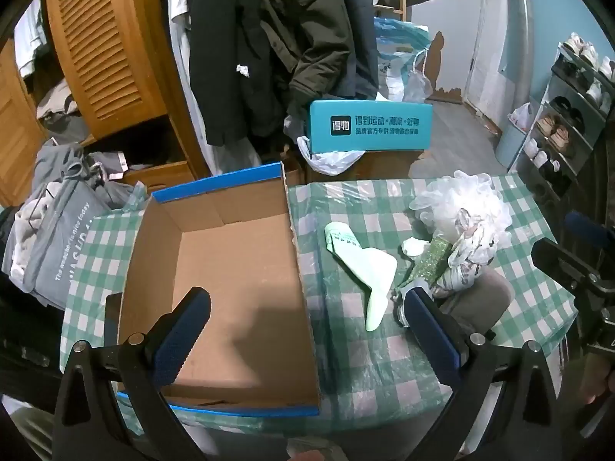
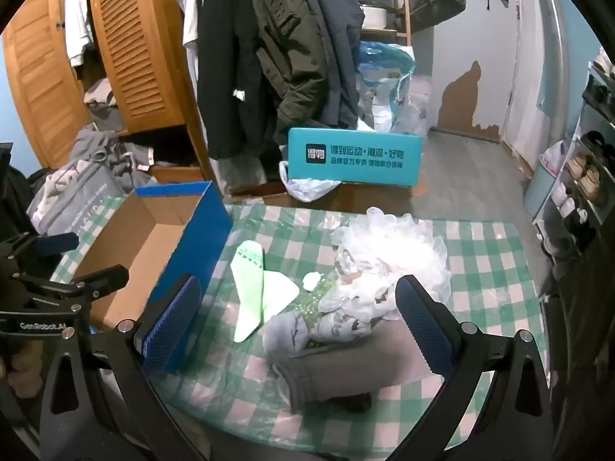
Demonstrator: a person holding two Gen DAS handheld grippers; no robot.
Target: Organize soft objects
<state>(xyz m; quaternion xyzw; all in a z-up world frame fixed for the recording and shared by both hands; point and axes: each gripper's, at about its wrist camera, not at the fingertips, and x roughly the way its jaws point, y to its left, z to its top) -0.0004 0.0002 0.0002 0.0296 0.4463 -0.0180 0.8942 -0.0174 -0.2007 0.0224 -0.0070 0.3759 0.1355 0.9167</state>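
Observation:
An open cardboard box (image 1: 230, 269) with blue outer sides stands empty on the left of the checked table; it also shows in the right wrist view (image 2: 153, 238). To its right lie light green socks (image 1: 365, 269) (image 2: 257, 292), a green sequined piece (image 1: 430, 265), a patterned cloth bundle (image 2: 346, 322), a white mesh puff (image 1: 472, 207) (image 2: 392, 246) and a grey sock (image 2: 346, 368). My left gripper (image 1: 307, 330) is open above the box's right wall. My right gripper (image 2: 296, 322) is open above the soft pile, holding nothing.
The green and white checked table (image 2: 492, 269) has a plastic cover. Behind it stand a teal box (image 1: 369, 126), hanging coats (image 2: 269, 57), a wooden wardrobe (image 1: 103, 46) and a grey bag of clothes (image 1: 61, 246). A shoe rack (image 1: 569, 115) stands at the right.

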